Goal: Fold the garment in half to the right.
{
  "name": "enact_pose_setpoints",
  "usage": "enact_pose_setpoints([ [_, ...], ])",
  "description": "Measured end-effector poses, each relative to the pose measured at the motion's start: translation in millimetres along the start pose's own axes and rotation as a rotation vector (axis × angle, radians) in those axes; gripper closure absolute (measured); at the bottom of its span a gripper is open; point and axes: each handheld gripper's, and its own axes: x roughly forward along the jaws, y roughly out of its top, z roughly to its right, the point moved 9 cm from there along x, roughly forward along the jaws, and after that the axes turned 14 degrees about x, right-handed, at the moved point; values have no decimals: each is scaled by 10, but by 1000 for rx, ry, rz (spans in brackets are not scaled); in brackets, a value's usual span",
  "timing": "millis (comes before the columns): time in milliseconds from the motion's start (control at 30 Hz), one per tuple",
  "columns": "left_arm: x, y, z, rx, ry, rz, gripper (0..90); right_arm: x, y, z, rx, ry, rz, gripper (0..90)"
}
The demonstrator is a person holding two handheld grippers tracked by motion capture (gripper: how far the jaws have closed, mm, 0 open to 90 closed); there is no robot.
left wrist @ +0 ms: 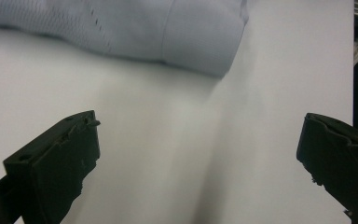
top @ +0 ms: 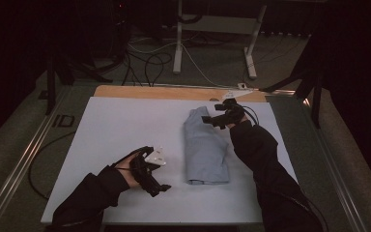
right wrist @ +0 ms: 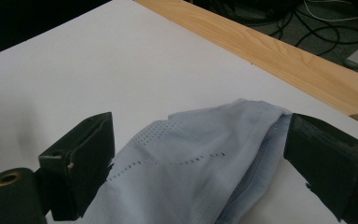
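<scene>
Folding looks well advanced, judging by how the cloth lies: nearest the person, the left hand-held gripper (top: 158, 186) hangs over bare white table (top: 116, 130) with its jaws spread wide and nothing between them, well apart from the garment. Just beyond it, in the left gripper view, the near end of the pale blue garment (left wrist: 186, 42) lies flat with a neat folded edge. In the high view the garment (top: 205, 152) sits right of the table's middle as a long narrow bundle running away from the person, already doubled over on itself lengthwise. At its far end the right hand-held gripper (top: 216, 117) hovers with released jaws set on either side of the cloth's top corner, where the fabric bunches up a little; the pads do not seem to press on it. What is probably left is to take that far end and bring it toward the near one, then smooth the bundle. Beyond the white sheet a strip of wooden edge (right wrist: 279, 56) shows, then floor cables. No brand, label or readable writing appears anywhere on the cloth or table.
</scene>
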Motion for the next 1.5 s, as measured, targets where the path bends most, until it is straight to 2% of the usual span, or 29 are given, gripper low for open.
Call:
enact_pose_setpoints([
  [100,-36,-109,17,-18,19,8,6,5,-10,-1,-3,2,-1,86],
  [233,-100,-234,36,-45,46,20,6,10,16,31,-8,-23,23,86],
  [300,-129,-291,58,-55,66,26,6,29,19,50,3,-29,10,86],
  [333,-145,-324,71,-55,71,27,6,55,27,101,-2,-64,-8,86],
  [400,-180,-377,96,-68,91,50,6,65,43,116,3,-62,-6,86],
  [433,-200,-405,107,-74,98,57,6,75,64,129,12,-56,2,86],
  [467,-222,-434,115,-81,109,67,6,105,101,201,36,-92,9,86],
  [600,-303,-568,139,-126,135,72,6,158,90,276,65,-83,-2,87],
  [733,-365,-663,205,-148,150,79,6,258,47,348,89,-91,-15,89],
  [800,-387,-696,236,-160,170,89,7,315,24,392,102,-102,-19,136],
  [867,-399,-742,251,-166,197,84,6,376,-6,440,120,-120,-31,142],
  [933,-419,-779,262,-184,206,90,7,445,-45,488,146,-125,-45,156],
  [1067,-474,-839,262,-212,238,104,7,549,-113,566,165,-155,-79,179],
  [1100,-485,-855,256,-220,249,108,7,594,-156,607,174,-156,-97,213],
  [1133,-494,-870,251,-228,260,112,7,594,-156,607,174,-156,-97,213],
  [1167,-501,-886,252,-235,264,111,6,641,-214,640,187,-146,-124,231],
  [1233,-506,-916,254,-246,269,113,7,666,-247,652,193,-147,-141,239],
  [1300,-509,-954,262,-256,277,112,7,706,-312,656,184,-143,-168,293],
  [1333,-509,-954,262,-256,277,112,6,706,-312,656,184,-143,-168,293],
  [1367,-511,-969,266,-255,279,110,6,725,-346,655,188,-138,-185,339],
  [1400,-511,-982,267,-257,281,109,7,729,-364,652,185,-136,-194,432],
  [1433,-510,-997,265,-261,281,107,6,728,-366,653,184,-136,-192,463],
  [1500,-509,-1019,259,-267,281,107,7,712,-353,639,186,-142,-180,610],
])
